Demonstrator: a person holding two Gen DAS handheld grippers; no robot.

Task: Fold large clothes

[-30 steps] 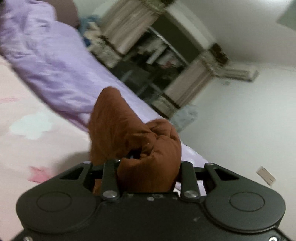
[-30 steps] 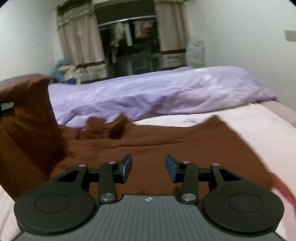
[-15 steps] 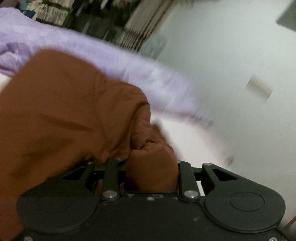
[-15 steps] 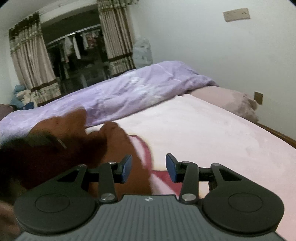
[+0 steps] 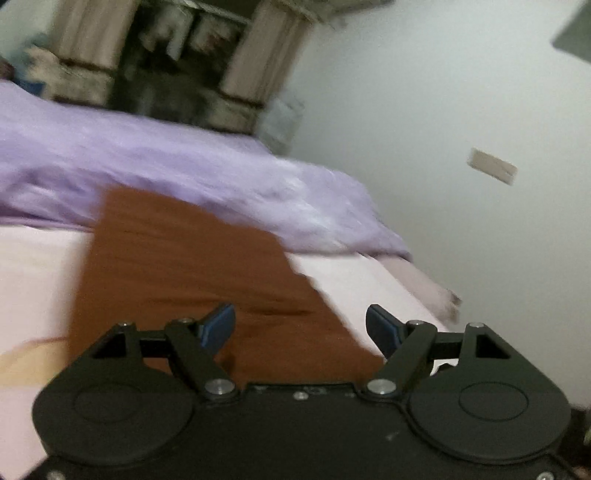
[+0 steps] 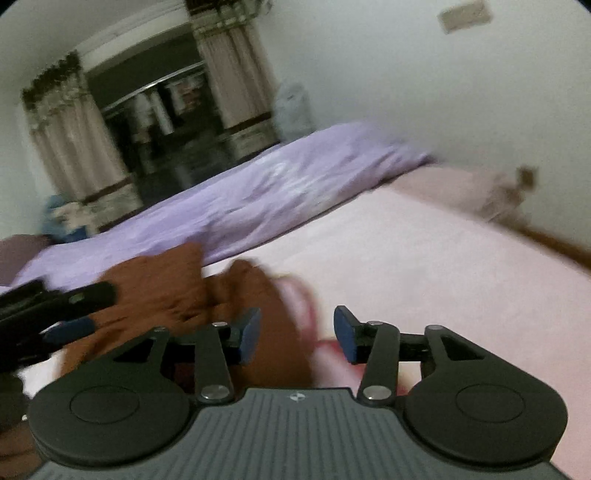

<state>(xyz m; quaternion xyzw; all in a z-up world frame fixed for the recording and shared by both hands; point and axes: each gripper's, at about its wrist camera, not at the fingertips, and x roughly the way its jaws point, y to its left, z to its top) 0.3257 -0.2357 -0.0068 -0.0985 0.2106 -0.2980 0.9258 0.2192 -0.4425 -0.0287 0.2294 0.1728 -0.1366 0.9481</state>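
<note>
Two grippers: left, right. Four blue pads, two per gripper. One brown garment. One purple duvet. One pink sheet. One pillow. Two curtains. One rail of hanging clothes. Two wall plates, high and low. Blurred pile by left curtain, uncountable.

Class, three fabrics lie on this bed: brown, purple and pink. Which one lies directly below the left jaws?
The brown garment: it spreads flat under the open left gripper, on the pink sheet; the purple duvet lies bunched farther back.
</note>
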